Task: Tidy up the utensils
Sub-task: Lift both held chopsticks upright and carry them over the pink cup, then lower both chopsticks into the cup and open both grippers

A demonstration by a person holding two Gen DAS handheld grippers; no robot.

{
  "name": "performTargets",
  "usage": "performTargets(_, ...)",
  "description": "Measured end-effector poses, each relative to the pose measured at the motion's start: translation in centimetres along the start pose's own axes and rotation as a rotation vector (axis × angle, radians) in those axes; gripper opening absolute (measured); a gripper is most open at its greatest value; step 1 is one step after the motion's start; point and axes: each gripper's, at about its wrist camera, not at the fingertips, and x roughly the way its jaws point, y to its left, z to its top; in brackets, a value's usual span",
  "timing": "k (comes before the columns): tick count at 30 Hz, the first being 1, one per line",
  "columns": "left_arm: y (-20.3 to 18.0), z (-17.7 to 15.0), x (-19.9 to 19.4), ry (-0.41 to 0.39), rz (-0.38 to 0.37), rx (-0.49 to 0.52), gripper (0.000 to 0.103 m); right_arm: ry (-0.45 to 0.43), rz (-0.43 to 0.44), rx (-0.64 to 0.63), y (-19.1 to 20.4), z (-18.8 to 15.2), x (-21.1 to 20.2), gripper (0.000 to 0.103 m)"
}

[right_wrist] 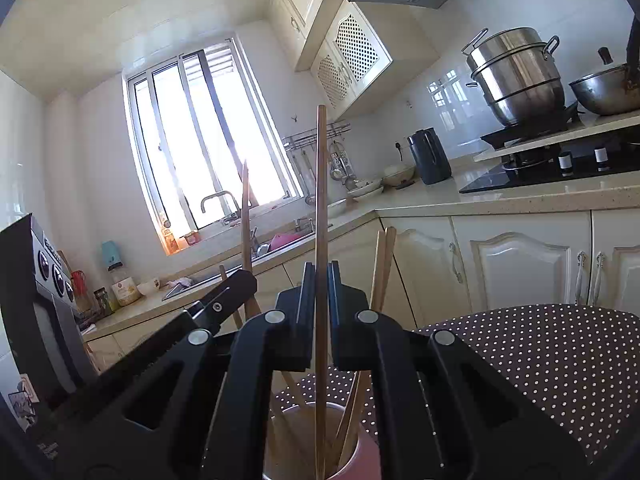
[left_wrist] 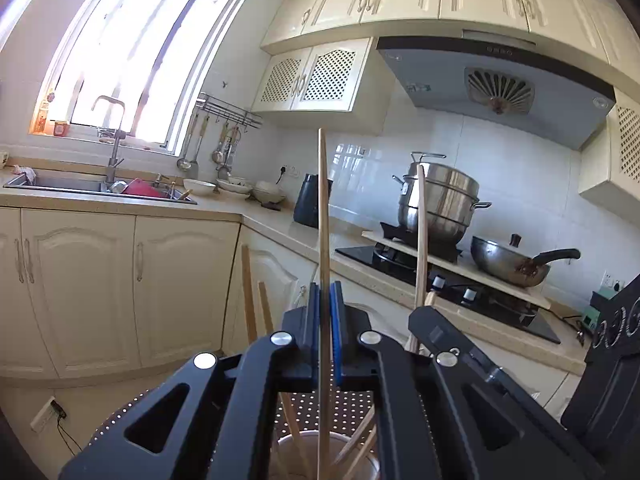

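While both chopsticks hang upright over the cup, we take the step in hand to be lowering them in.

Left wrist view: our left gripper [left_wrist: 325, 312], black with blue pads, is clamped narrow on a long, thin, pale wooden chopstick [left_wrist: 322, 208] held vertical. Its lower end runs down to the mouth of the round pale cup [left_wrist: 292, 446] near the bottom edge; whether the tip has passed the rim we cannot tell. Other wooden sticks [left_wrist: 356, 446] lean inside the cup. The cup stands on a dark cloth with white polka dots [left_wrist: 320, 404]. To the right, the other black gripper [left_wrist: 430, 322] holds a second stick [left_wrist: 420, 240].

Right wrist view: our right gripper [right_wrist: 320, 280] is closed tight on a darker brown wooden chopstick [right_wrist: 321, 200], also vertical, its lower end inside the cup [right_wrist: 360, 460], which reads pinkish here. Leaning sticks [right_wrist: 352, 420] crowd the right side. The left gripper [right_wrist: 236, 286] shows at the left with its stick [right_wrist: 245, 216].

Judgement: keep each stick plumb, sink the tip below the rim, then release. Smooth, slender wood will probably slide freely and rattle to a lean. The cup looks light; a sideways nudge could tip it on the soft cloth. Releasing one side at a time seems safer.
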Motion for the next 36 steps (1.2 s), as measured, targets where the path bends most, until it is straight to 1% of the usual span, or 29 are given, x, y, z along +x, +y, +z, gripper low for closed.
performTargets(2,0.0,-0.6,0.5,0.007,0.019,0.009,0.005,0.007,0.002,-0.006,-0.1,-0.2,0.3,0.007)
performTargets(7,0.5,-1.8,0.5,0.029,0.021,0.013,0.005,0.019,0.012,-0.025,0.1,-0.7,0.0,0.007)
performTargets(12,0.7,-2.4,-0.8,0.035,0.018,0.023,0.005,0.034,0.03,-0.074,1.0,-1.0,-1.4,0.007)
performTargets(20,1.2,-3.6,-3.1,0.059,0.021,0.046,0.005,0.077,0.02,-0.169,2.5,-2.0,-3.4,0.007)
performTargets(26,1.3,-4.7,-4.5,0.096,0.021,0.074,0.005,0.121,0.002,-0.179,2.9,-3.1,-3.9,0.007)
performTargets(33,1.3,-5.5,-4.8,0.149,0.012,0.087,0.005,0.166,-0.024,-0.187,3.1,-4.5,-3.8,0.007)
performTargets(36,1.4,-5.9,-4.7,0.166,0.03,0.095,0.005,0.186,-0.033,-0.176,2.9,-5.0,-3.6,0.007)
